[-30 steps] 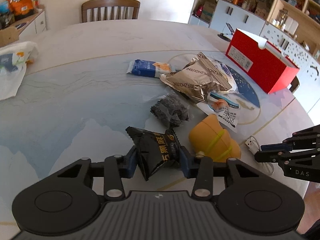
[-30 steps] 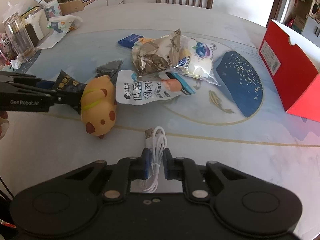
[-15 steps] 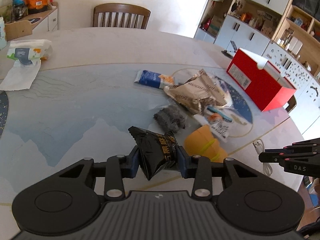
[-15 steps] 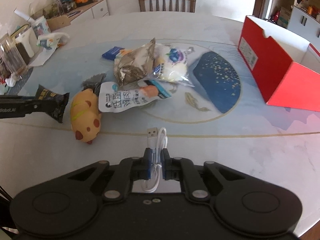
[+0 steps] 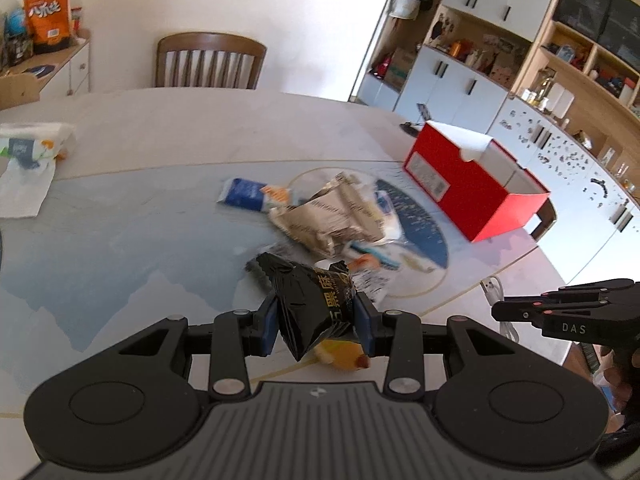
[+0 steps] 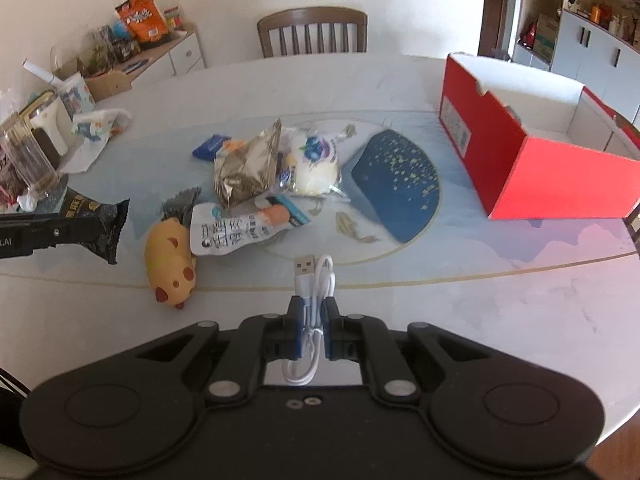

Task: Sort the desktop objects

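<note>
Black snack packet [image 5: 311, 303] pinched in my left gripper [image 5: 316, 326]; right gripper [image 6: 313, 330] clamps coiled white USB cable [image 6: 315, 280], red box [image 6: 532, 148] far right.

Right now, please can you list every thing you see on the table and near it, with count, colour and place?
black snack packet: 1, black with gold print, clamped in the left gripper above the table
USB cable: 1, white, coiled, clamped in the right gripper
animal toy: 1, yellow-orange, lying near the table's front edge
white pouch: 1, white with dark print, touching the toy
foil bag: 1, silver-gold, centre pile
blueberry packet: 1, white and blue, centre pile
blue packet: 1, behind the foil bag
box: 1, red, open, table's right side
chair: 1, brown, far side
left gripper: 1, black
right gripper: 1, black
</note>
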